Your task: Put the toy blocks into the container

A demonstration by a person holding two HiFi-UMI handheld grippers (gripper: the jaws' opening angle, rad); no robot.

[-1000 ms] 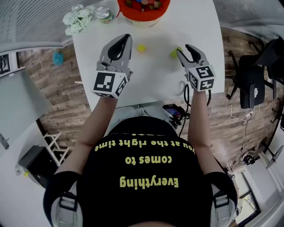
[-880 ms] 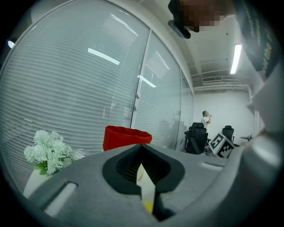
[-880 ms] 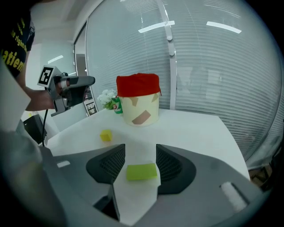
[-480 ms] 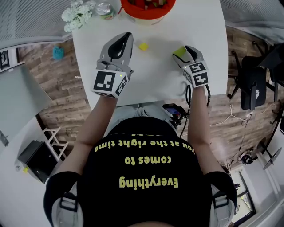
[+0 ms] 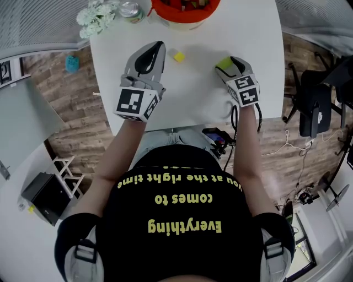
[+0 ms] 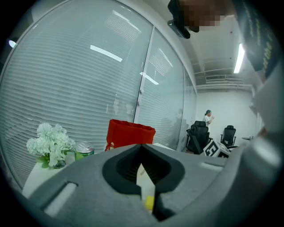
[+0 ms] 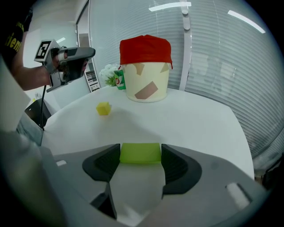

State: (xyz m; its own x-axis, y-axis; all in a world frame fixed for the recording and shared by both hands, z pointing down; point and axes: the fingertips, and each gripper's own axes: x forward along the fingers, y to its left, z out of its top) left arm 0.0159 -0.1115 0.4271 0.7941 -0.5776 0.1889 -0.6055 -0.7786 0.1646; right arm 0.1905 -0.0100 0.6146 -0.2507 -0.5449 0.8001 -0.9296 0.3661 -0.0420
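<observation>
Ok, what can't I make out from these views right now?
Container contents: mostly cut off by the head view's top edge; the red liner hides them in both gripper views.
Yellow block: only a sliver in the left gripper view, through the left gripper's shut jaws.
Can label: too small to read anywhere.

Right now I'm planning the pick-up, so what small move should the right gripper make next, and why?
Probably close the right gripper on the green block. Its jaws have just been opening and stand wide with the block between them on the table, seemingly not yet gripped. The container waits farther back.
</observation>
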